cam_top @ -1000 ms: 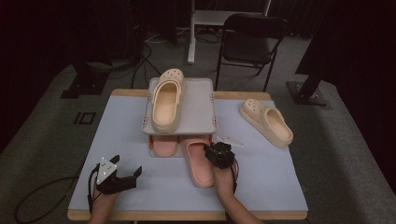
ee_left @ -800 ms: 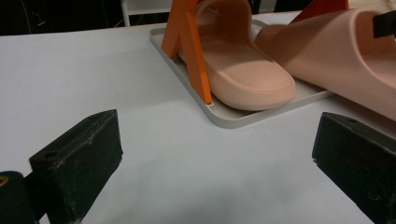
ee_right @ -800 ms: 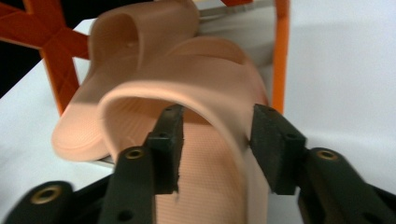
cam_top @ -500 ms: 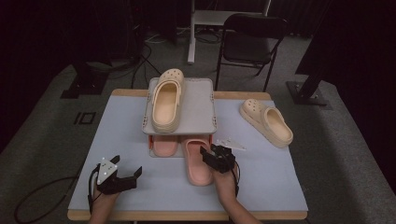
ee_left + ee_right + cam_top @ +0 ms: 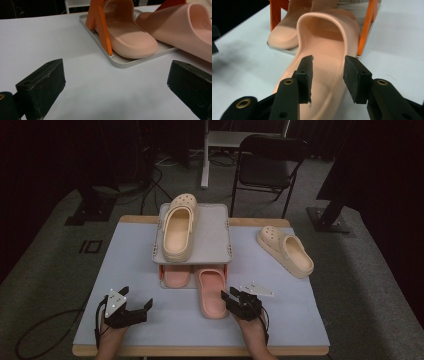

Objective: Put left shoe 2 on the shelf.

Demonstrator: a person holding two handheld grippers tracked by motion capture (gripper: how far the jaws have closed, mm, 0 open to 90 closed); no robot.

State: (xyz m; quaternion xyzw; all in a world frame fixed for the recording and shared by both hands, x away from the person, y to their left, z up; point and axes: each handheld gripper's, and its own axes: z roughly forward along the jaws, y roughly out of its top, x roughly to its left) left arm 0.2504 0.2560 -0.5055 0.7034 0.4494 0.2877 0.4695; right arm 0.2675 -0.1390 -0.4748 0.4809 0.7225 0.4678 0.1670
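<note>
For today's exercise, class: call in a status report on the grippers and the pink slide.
Right gripper open above pink slide, jaws just closing, nothing gripped. Left gripper open over table. Slide's toe under rack; orange leg close.

Pink slide sandal (image 5: 212, 292) flat on table, toe under rack, heel twd person.

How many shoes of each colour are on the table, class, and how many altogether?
Cream clogs: 2, one on the rack's top shelf, one on the table at right.
Pink slides: 2, one on the bottom shelf, one half out.
Total: 4
</note>
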